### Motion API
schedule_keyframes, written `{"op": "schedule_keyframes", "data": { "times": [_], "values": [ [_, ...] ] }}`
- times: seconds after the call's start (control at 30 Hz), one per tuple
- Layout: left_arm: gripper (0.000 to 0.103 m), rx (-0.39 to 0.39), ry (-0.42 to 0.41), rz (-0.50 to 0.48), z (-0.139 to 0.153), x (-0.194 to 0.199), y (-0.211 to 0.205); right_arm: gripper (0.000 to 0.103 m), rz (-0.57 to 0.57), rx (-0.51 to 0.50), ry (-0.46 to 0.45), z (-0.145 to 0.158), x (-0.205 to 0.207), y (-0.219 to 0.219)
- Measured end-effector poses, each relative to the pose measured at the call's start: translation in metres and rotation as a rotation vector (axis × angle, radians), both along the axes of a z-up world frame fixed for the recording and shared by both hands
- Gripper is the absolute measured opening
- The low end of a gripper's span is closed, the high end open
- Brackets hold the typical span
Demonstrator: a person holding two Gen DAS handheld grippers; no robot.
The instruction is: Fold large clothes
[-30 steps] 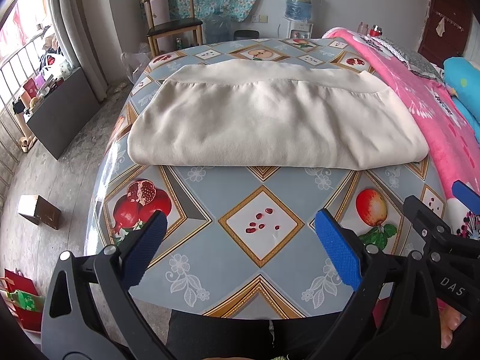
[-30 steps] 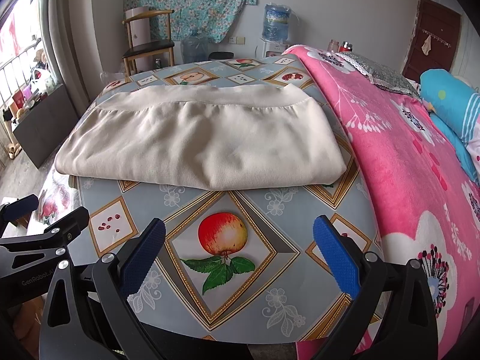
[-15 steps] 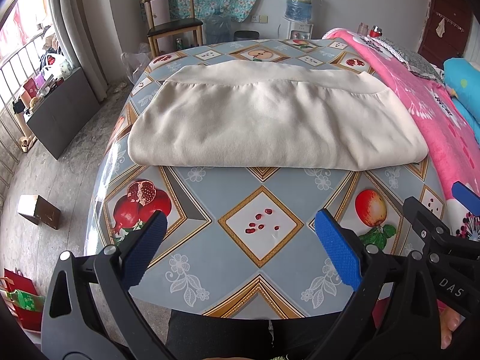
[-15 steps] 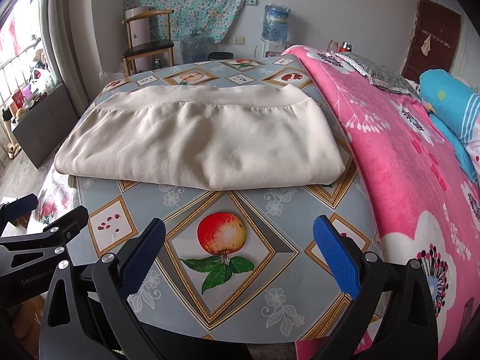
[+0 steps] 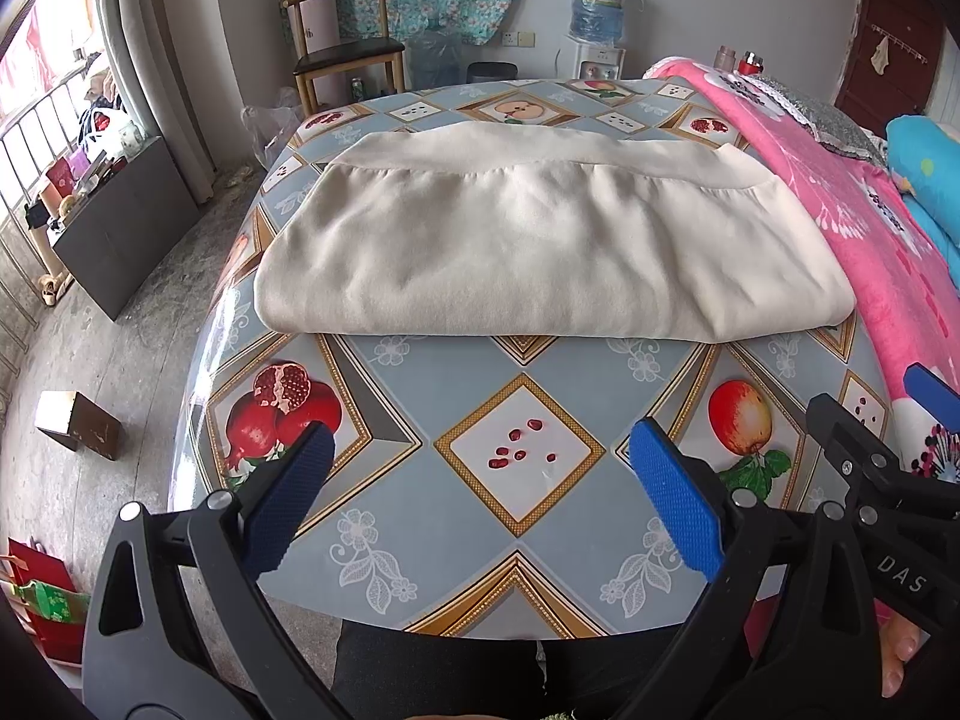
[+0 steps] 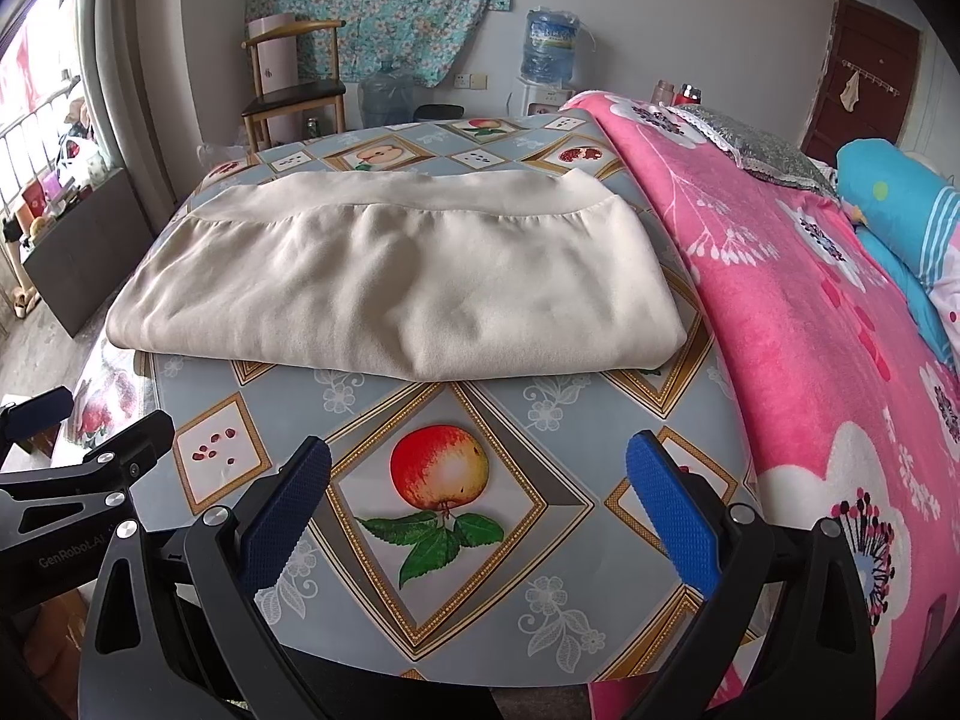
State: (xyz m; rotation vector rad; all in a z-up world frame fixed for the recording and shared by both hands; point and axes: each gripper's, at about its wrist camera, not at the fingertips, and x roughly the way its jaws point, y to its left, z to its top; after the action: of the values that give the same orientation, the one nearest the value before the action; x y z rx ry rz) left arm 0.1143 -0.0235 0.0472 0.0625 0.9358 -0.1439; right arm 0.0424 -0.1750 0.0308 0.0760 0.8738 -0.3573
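A cream garment (image 5: pixel 540 240) (image 6: pixel 396 288) lies folded into a wide flat rectangle across the far half of the fruit-patterned table (image 5: pixel 516 456) (image 6: pixel 540 420), its banded hem toward the far side. My left gripper (image 5: pixel 480 468) hovers open over the near table edge, well short of the garment, with nothing between its blue pads. My right gripper (image 6: pixel 480 474) is open likewise, above the apple print, holding nothing. Each gripper shows at the edge of the other's view.
A pink flowered blanket (image 6: pixel 810 300) on a bed borders the table's right side, with a blue pillow (image 6: pixel 900 198) beyond. Behind the table stand a wooden chair (image 5: pixel 342 54) and a water dispenser (image 5: pixel 597 18). A small box (image 5: pixel 78 423) sits on the floor at left.
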Motion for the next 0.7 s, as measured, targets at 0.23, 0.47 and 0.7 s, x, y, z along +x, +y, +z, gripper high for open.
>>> {"op": "schedule_keyframes", "data": {
  "times": [0.23,0.47,0.7],
  "values": [
    [0.095,0.0,0.001,-0.001,0.0003,0.0002,-0.0002,0.096,-0.001,-0.003,-0.001,0.0001,0.0,-0.0002],
    [0.095,0.0,0.001,-0.002,0.0004,0.0002,0.0002,0.096,-0.002,-0.004,-0.001,-0.0004,-0.0011,-0.0027],
    [0.095,-0.002,0.0,-0.002,0.0007,-0.0003,0.0003,0.096,-0.003,-0.003,-0.002,-0.0002,-0.002,-0.0046]
  ]
}}
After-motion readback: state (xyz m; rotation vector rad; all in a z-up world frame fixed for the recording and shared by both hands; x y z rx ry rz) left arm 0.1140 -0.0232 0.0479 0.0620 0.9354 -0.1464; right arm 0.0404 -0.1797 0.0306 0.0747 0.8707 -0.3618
